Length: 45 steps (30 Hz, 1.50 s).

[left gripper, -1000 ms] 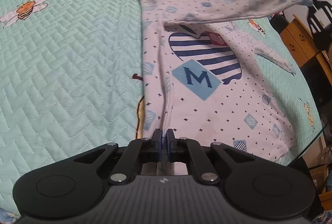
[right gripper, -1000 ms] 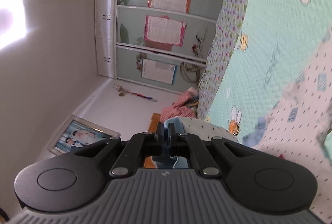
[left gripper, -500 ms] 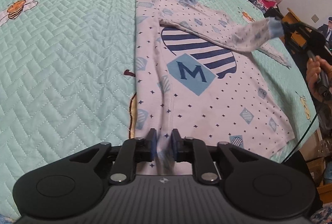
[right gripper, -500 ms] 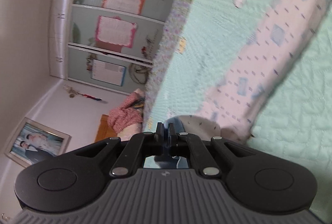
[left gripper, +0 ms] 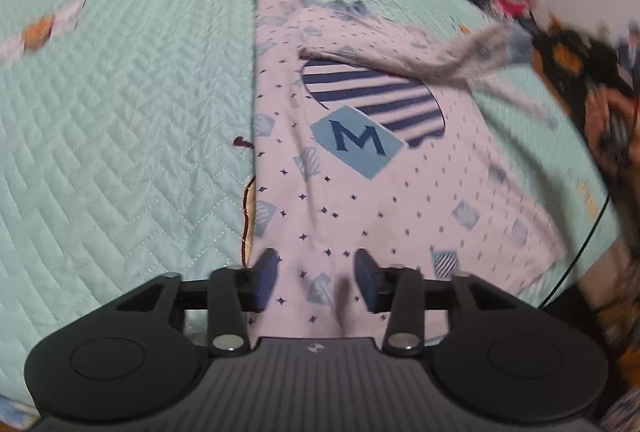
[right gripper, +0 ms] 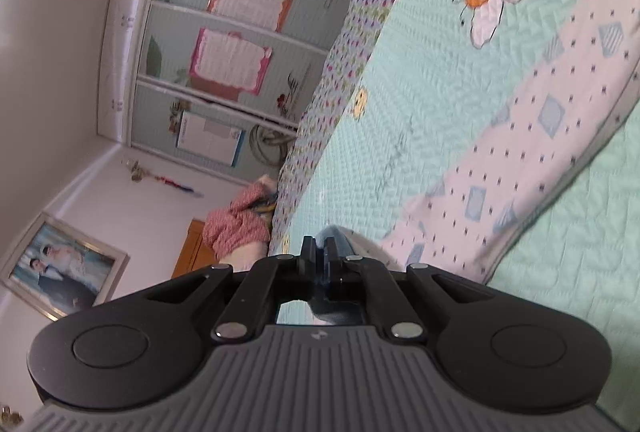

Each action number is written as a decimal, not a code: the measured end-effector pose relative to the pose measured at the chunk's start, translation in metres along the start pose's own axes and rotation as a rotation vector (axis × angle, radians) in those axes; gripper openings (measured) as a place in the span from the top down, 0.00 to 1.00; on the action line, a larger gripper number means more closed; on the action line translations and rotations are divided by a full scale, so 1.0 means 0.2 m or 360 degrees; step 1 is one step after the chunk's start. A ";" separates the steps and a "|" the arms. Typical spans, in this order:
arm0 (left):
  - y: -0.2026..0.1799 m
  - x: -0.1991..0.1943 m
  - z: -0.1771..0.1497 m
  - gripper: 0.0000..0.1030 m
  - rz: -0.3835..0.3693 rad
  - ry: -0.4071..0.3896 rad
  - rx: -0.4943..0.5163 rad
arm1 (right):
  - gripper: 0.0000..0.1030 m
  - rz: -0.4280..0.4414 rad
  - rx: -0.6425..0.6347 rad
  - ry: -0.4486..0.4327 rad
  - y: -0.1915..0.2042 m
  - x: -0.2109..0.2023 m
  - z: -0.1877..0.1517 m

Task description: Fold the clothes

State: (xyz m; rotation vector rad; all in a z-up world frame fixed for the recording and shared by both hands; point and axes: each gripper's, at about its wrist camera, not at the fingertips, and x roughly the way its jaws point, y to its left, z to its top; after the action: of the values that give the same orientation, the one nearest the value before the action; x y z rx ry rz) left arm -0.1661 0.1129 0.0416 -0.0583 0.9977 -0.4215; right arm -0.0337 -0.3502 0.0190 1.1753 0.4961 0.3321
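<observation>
The shirt (left gripper: pixel 360 167) lies on the bed (left gripper: pixel 120 111) with one side folded in, the left gripper (left gripper: pixel 316 282) jaws just opening off its hem, the right gripper (right gripper: pixel 320 252) clamping the sleeve (right gripper: pixel 540 135) cuff; that sleeve and later folds remain.

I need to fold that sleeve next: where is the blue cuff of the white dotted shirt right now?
The blue cuff is pinched in the shut right gripper, in the right wrist view's lower centre; in the left wrist view it hangs at upper right, off the green quilted bedspread.

surface: quilted mint bedspread (left gripper: pixel 120 119) | lying on it: dotted shirt (left gripper: pixel 360 199)
</observation>
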 end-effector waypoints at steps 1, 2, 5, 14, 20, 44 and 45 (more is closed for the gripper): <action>-0.02 0.00 -0.01 0.48 0.0019 0.0005 0.0052 | 0.96 0.0007 -0.0004 0.0019 0.00 0.00 -0.01; -0.05 0.01 -0.02 0.48 0.0030 0.0013 0.0098 | 0.96 0.0015 -0.0006 0.0036 0.00 0.01 -0.03; -0.08 0.04 -0.03 0.50 0.0093 0.0016 0.0167 | 0.96 0.0035 -0.0015 0.0077 0.02 0.02 -0.05; -0.04 -0.02 0.02 0.95 0.0068 -0.0043 0.0046 | 0.96 0.0008 -0.0011 0.0036 0.03 -0.03 -0.02; -0.17 -0.07 0.07 0.94 -0.0100 -0.0042 0.0183 | 0.96 0.0045 -0.0019 -0.0088 0.06 -0.11 0.08; 0.02 -0.02 0.08 0.53 -0.0496 -0.0028 -0.0318 | 0.96 -0.0046 0.0059 -0.0005 -0.05 0.00 0.07; 0.05 -0.03 0.07 0.53 -0.0500 -0.0041 -0.0359 | 0.96 0.0008 0.0019 0.0039 0.01 0.02 0.05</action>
State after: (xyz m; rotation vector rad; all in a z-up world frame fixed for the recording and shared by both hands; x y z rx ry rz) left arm -0.1537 0.1227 0.0524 -0.4268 1.0099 -0.5914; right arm -0.0243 -0.3548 0.0225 1.1855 0.5171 0.3488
